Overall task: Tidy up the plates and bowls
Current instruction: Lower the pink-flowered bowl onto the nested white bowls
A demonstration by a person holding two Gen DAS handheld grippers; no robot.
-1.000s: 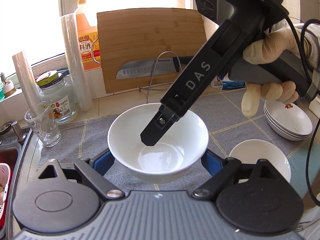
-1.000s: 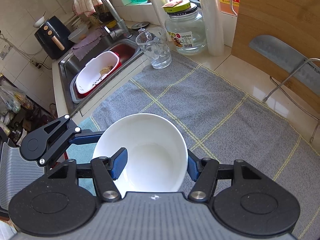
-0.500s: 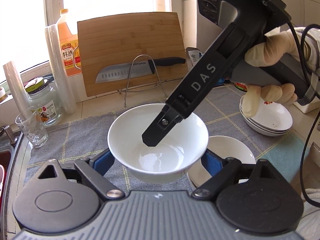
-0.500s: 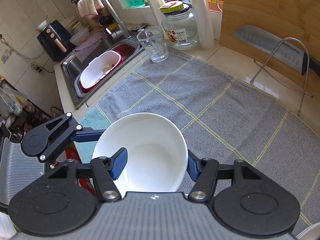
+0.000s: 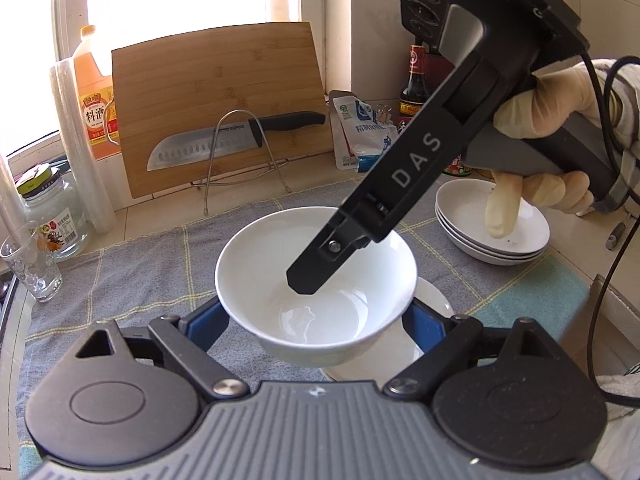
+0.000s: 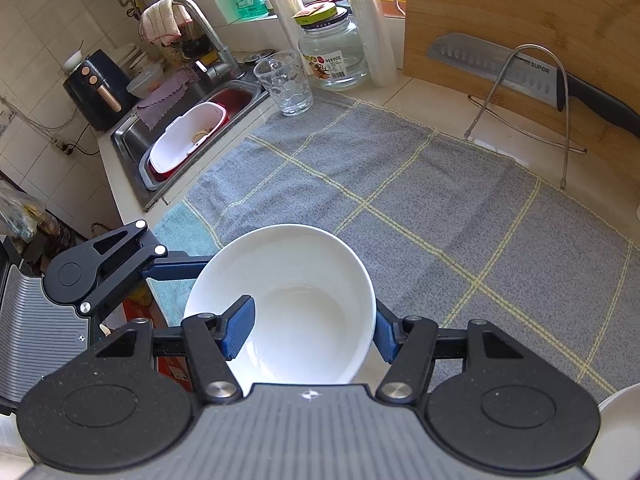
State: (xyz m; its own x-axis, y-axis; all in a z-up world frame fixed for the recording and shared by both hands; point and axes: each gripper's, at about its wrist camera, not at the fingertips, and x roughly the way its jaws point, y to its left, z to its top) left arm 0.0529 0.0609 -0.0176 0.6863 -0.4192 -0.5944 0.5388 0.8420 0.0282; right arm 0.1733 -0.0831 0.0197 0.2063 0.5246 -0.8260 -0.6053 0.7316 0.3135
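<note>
**One glazed bowl carried between two claws**

The white bowl is in the air over the grey checked towel on the table, directly above a second white dish that lies on the towel. Both claws grip it. The left claw clamps the outer wall from both sides, its blue pads pressed below the rim. The right claw pinches the wall itself, one pad inside the bowl and one outside.

As a judgement, the bowl is stiff glazed ceramic: smooth, slippery against the pads, moderately heavy and liable to chip or break if it knocks the dish below. The rim pinch looks the less secure hold, since the weight hangs off one edge; the hold across the outer wall is steadier. Setting it down wants a level, slow descent so the foot seats inside the lower dish without scraping.

Counted: one bowl in the claws; one dish under it, only partly seen; a stack of three shallow white plates beyond the bowl, on its right, under the gloved hand. Past the far edge of the towel stand one drinking glass, one lidded jar, one cutting board and one knife on a wire stand.
</note>
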